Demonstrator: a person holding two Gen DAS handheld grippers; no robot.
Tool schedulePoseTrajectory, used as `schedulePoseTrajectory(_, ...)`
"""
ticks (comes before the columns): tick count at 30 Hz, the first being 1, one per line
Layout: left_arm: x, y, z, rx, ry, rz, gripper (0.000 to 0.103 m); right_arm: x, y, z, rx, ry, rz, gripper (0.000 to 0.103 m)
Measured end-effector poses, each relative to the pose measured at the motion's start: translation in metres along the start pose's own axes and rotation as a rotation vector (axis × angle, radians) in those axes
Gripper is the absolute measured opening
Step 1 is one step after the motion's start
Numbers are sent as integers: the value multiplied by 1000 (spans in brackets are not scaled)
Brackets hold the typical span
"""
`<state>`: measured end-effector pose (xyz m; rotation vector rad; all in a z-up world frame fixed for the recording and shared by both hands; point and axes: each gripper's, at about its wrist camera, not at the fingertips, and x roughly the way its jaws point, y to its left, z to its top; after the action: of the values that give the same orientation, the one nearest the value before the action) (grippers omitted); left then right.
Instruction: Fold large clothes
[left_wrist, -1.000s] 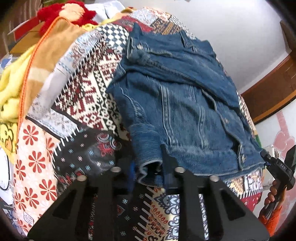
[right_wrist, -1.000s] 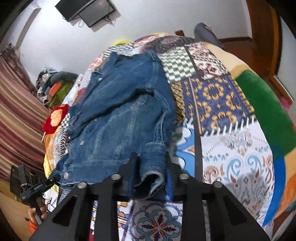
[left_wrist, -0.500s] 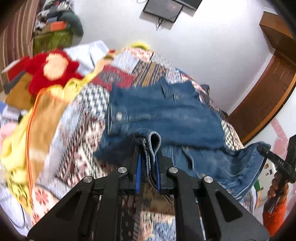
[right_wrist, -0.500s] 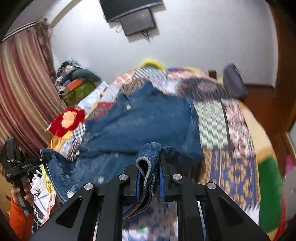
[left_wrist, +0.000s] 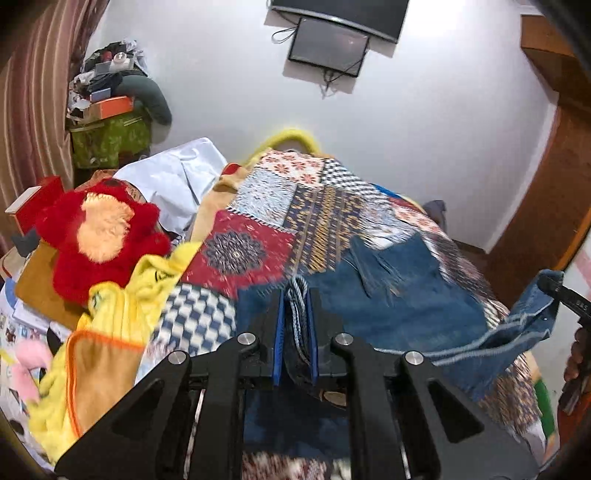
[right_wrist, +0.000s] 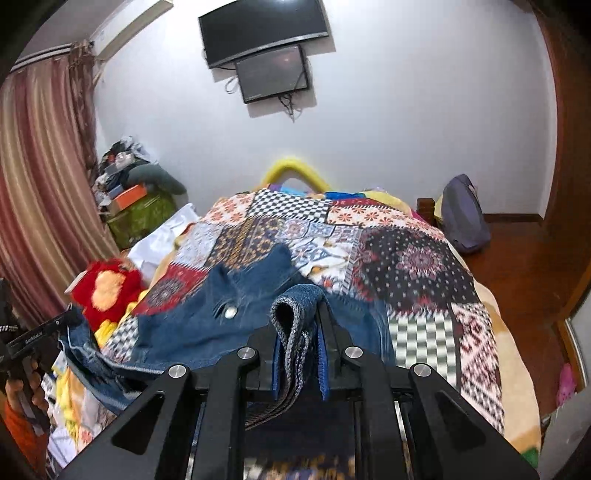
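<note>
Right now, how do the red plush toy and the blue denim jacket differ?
The red plush toy lies untouched beside the patchwork bedspread on the clutter; the blue denim jacket lies on the bedspread, its near edge lifted. The toy is fluffy and bunched; the jacket is flat, stitched cloth, spread wider. Left gripper and right gripper both clamp the jacket, neither the toy.

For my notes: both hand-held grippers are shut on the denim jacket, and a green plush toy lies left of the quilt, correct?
Nearly: the plush toy is red, as the left wrist view shows. Both the left hand-held gripper and right hand-held gripper are shut on the denim jacket.
</note>
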<state>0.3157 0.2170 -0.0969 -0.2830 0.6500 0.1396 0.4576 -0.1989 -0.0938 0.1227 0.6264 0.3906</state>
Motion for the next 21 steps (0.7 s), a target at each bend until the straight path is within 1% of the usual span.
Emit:
schedulePoseTrajectory(2,28,4,10,2,16,28,8,27,-6,11,20,16,-15,13)
schedulePoseTrajectory(4,53,6,18,20,32,65,0,57,-15,20,50,46,-24,13)
schedulePoseTrajectory(6,79,10,23,18,43,80,0,85,-22,24,67,73,-39,13)
schedulePoseTrajectory(8,106,15,27,6,86,85,0,117,-28,23,80,120,-52,13)
schedulePoseTrajectory(9,117,18,27,8,107,93,0,133,-32,21,91,147,-57,13)
schedulePoseTrajectory(12,147,21,16,30,182,104,0,173,-44,12,112,206,-117,13)
schedulePoseTrajectory(15,160,18,-1,50,243,75,1,192,-58,4,141,242,-126,13)
schedulePoseTrajectory(17,164,14,-12,70,285,67,5,202,-69,1,163,284,-95,14)
schedulePoseTrajectory(18,164,13,-16,82,298,62,10,205,-74,1,178,301,-86,14)
schedulePoseTrajectory(20,164,11,-22,109,313,69,30,204,-82,4,224,320,-61,14)
schedulePoseTrajectory(21,162,11,-23,116,314,78,49,201,-85,6,248,316,-52,14)
